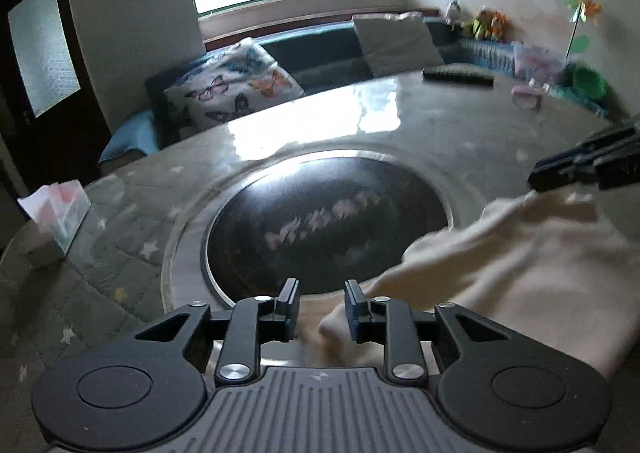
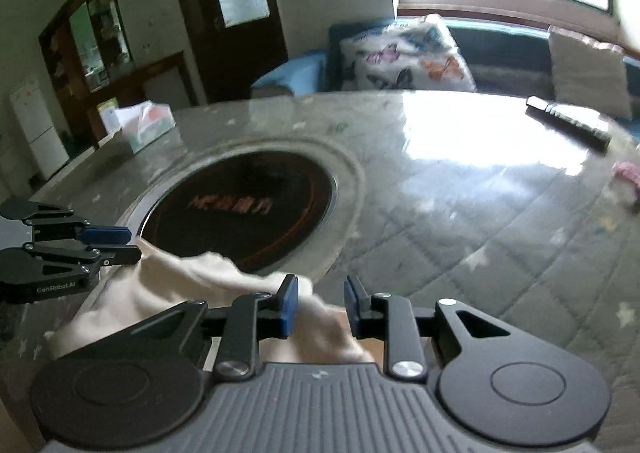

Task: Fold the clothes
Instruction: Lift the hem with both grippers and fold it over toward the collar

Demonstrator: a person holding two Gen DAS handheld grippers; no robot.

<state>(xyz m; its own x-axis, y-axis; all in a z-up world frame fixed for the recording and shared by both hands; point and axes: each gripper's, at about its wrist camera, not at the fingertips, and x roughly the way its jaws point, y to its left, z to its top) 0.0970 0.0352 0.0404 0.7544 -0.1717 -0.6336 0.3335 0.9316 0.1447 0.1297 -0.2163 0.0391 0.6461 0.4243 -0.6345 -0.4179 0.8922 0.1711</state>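
Garment: a cream cloth (image 1: 500, 253) is spread on the near part of the round table (image 1: 400, 125), partly over its dark centre disc (image 1: 320, 221).
Left gripper (image 1: 322, 307): jaws are parted, cloth edge lying loose between them.
Right gripper (image 2: 322, 307): jaws are parted, cloth unclamped between them.
Far side: a remote (image 1: 458, 75) is seen.
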